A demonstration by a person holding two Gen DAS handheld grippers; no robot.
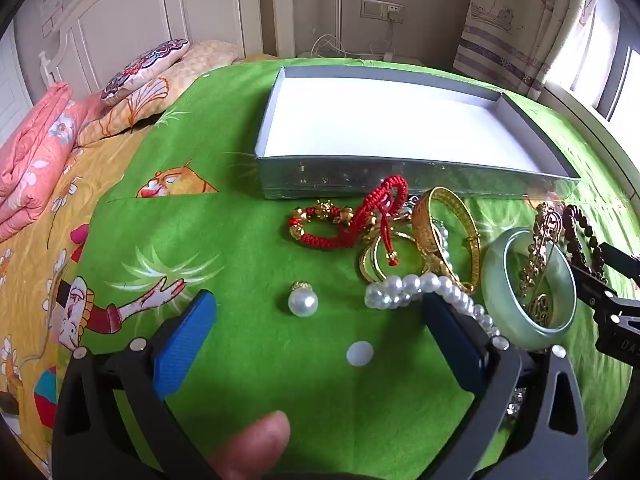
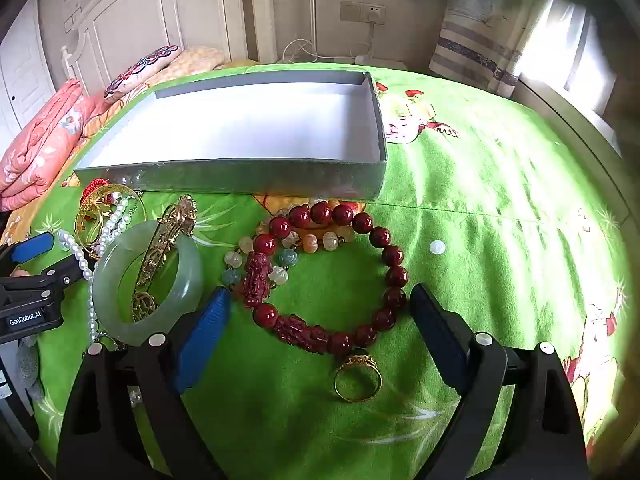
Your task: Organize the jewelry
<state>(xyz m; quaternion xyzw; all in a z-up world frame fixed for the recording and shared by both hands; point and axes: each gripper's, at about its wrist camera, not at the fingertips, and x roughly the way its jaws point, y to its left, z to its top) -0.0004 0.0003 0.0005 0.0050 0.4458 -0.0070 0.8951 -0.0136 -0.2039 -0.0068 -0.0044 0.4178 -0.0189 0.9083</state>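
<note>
Pink quilt (image 1: 34, 160), embroidered pillow (image 1: 144, 68), headboard (image 1: 132, 12)

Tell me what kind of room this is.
Most likely a bedroom: a white headboard, pillows and a folded pink quilt lie behind the green sheet where the jewelry sits.

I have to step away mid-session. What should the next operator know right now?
Left tool: open, holding nothing, over the loose pearl.
Right tool: open, holding nothing, over the red bead bracelet.
Box: no jewelry in it.
Jade bangle, pearl strand, gold bangle, red cord bracelet and gold ring all lie on the green cloth.
Done: nothing. Left: everything.
</note>
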